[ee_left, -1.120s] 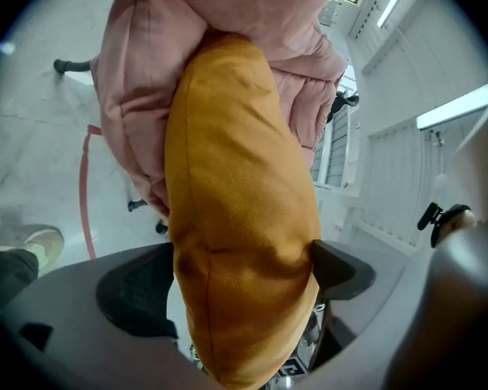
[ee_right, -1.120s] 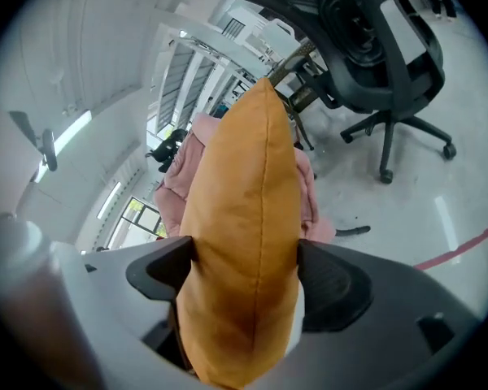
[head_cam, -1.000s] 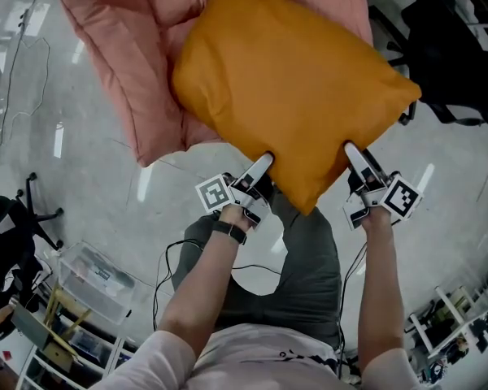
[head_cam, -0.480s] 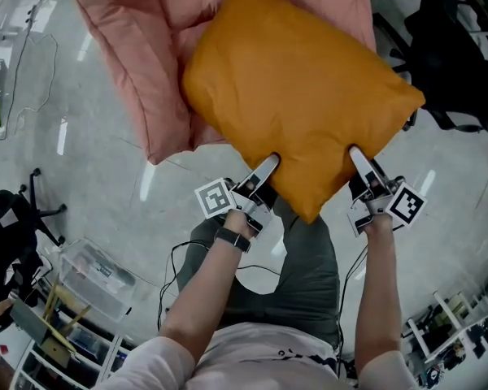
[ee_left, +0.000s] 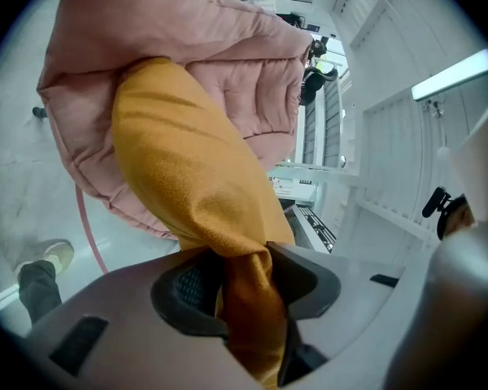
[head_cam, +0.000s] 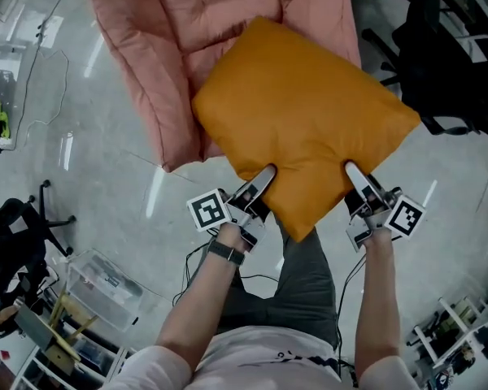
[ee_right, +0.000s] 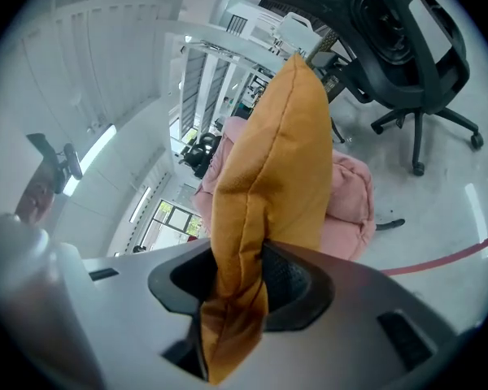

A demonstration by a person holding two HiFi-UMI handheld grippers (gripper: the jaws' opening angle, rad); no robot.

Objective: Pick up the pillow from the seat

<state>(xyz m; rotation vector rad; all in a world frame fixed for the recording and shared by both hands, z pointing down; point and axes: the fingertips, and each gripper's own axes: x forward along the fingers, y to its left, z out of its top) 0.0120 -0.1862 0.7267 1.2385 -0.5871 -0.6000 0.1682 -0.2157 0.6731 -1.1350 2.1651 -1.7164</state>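
Against the big pink seat, the orange pillow hangs at its front edge, soft, light and floppy I'd guess, so the near hem's the spot: left gripper and right gripper, jaws just closing in, both pinch it.

No word, brand, number or label can be read in any view.

Only coded marks:
- black-and-white square marker on the cube of the left gripper: a pattern of blocks, no letters or digits
- a like marker on the cube of the right gripper: also a pattern only

Clear plastic box on the floor, lower left: any print on it is too small to make out.
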